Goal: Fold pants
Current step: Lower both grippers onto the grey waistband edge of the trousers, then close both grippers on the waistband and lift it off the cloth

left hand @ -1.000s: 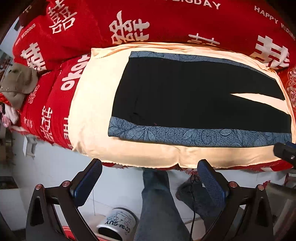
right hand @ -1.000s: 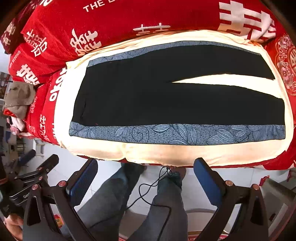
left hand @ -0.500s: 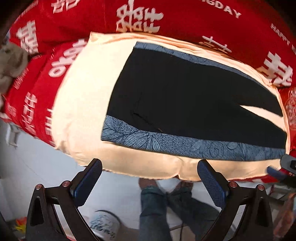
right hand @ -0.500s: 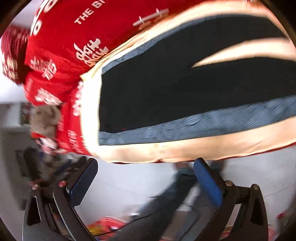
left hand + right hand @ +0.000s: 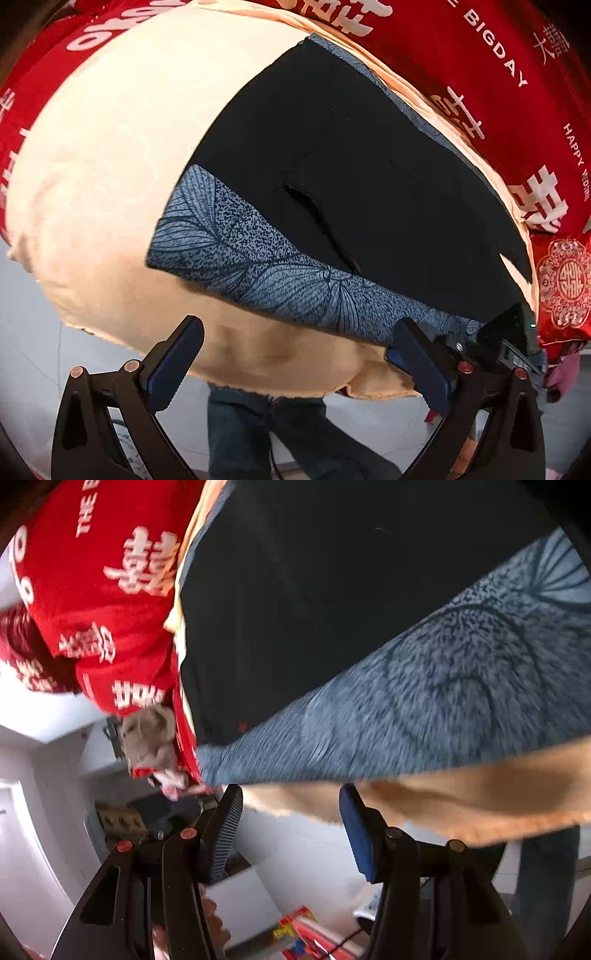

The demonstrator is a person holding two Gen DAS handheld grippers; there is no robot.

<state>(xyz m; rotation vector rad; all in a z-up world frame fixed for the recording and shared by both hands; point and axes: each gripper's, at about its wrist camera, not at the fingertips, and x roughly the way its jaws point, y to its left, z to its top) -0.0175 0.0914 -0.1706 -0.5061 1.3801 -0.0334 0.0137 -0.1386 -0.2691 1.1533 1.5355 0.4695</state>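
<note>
Black pants (image 5: 369, 177) with a blue leaf-print side stripe (image 5: 266, 266) lie flat on a cream cushion (image 5: 110, 166). My left gripper (image 5: 299, 369) is open, just below the cushion's front edge near the waist corner of the stripe. My right gripper (image 5: 290, 827) is open but narrower, tilted, close under the cushion edge (image 5: 480, 794) beside the stripe (image 5: 424, 701). The right gripper also shows in the left wrist view (image 5: 498, 347) at the stripe further along the leg. Neither holds cloth.
A red bedspread (image 5: 480, 55) with white lettering lies behind the cushion. A grey-brown cloth (image 5: 147, 734) hangs at the bed's corner. The person's legs in jeans (image 5: 240, 435) stand below on the white floor. Colourful items (image 5: 306, 930) lie on the floor.
Both grippers have moved in close to the cushion's front edge. The right gripper has tilted, swung toward the stripe and narrowed its opening. The left stays open.
</note>
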